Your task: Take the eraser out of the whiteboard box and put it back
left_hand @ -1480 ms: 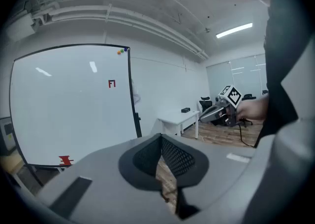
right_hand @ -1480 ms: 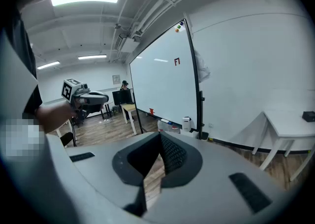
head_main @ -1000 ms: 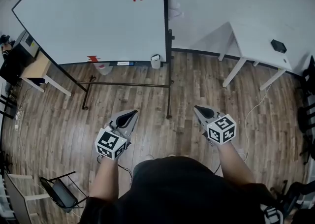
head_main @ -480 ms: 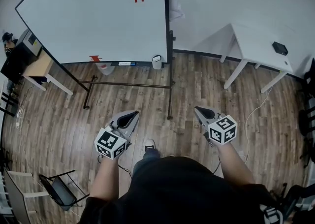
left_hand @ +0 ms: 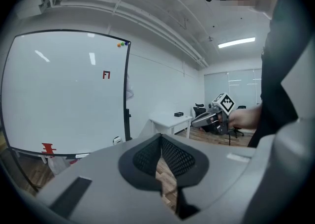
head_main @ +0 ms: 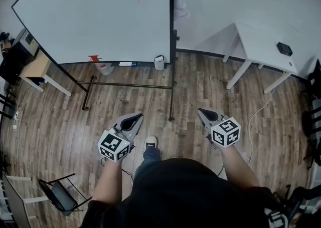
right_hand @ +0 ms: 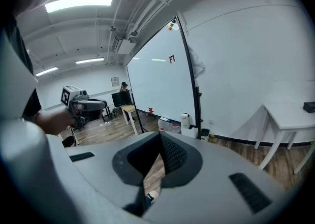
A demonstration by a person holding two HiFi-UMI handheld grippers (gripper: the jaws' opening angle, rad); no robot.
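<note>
left gripper held forward, jaws together | right gripper likewise

The whiteboard fills the upper left of the head view, its stand on the floor. The whiteboard box sits at the board's lower right corner. A desk stands at upper right. Below centre, the left hand-held gripper and right hand-held gripper are side by side, well apart. A chair stands at lower left.
</note>
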